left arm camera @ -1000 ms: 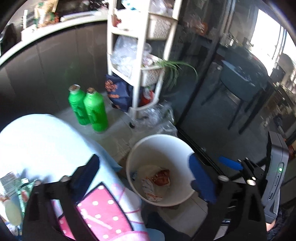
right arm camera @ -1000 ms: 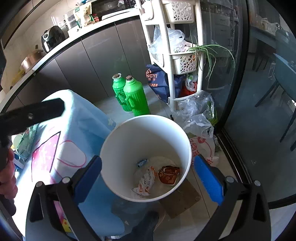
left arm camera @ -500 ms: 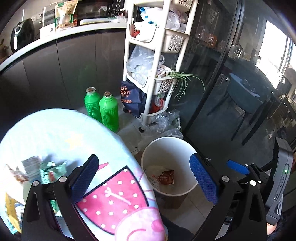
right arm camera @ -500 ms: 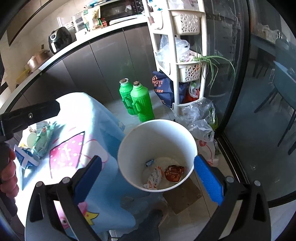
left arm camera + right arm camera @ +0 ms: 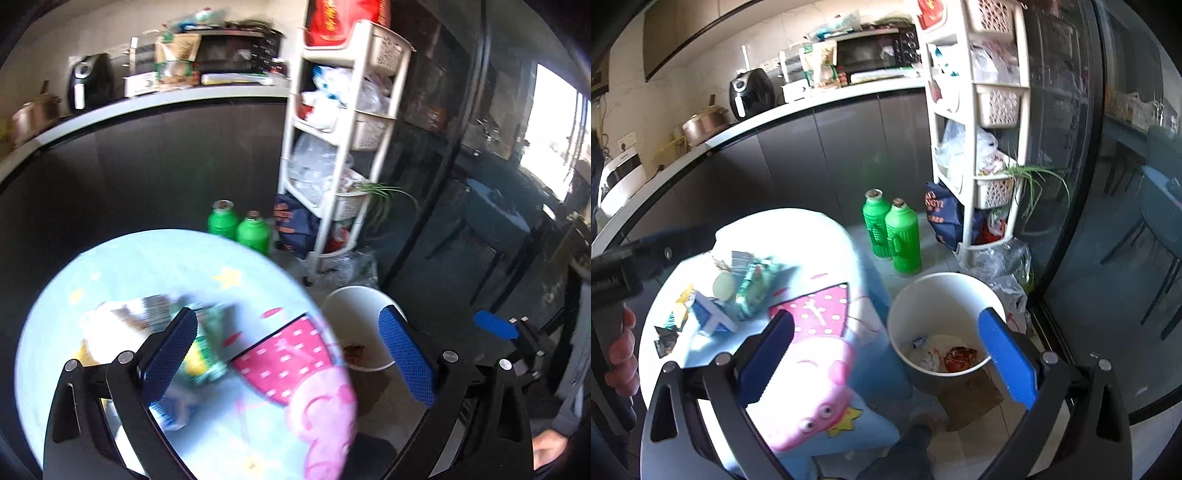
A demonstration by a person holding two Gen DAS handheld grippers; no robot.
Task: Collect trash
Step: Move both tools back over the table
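Note:
Several snack wrappers lie on a round table (image 5: pixel 820 240) covered with a light blue cartoon-pig cloth: a green wrapper (image 5: pixel 753 284), a blue-and-white one (image 5: pixel 711 314), a dark one (image 5: pixel 665 338). In the left wrist view they are blurred; the green wrapper (image 5: pixel 207 347) sits just past the left finger. My left gripper (image 5: pixel 288 354) hovers open above the table's right half, holding nothing. My right gripper (image 5: pixel 886 356) is open and empty, above the gap between the table and a white bin (image 5: pixel 942 295). The bin holds a red wrapper (image 5: pixel 960 358) and white wrappers (image 5: pixel 931 356).
Two green bottles (image 5: pixel 901 236) stand on the floor behind the bin. A white shelf rack (image 5: pixel 967 147) with plastic bags is beside them, with crumpled bags (image 5: pixel 1008 258) at its foot. Dark cabinets run along the back and a glass door (image 5: pixel 1089 184) closes the right side. A hand (image 5: pixel 622 350) holds the left tool.
Both grippers have risen and pulled away from the bin toward the left. The table top and its wrappers have come into view, and the bin looks smaller.

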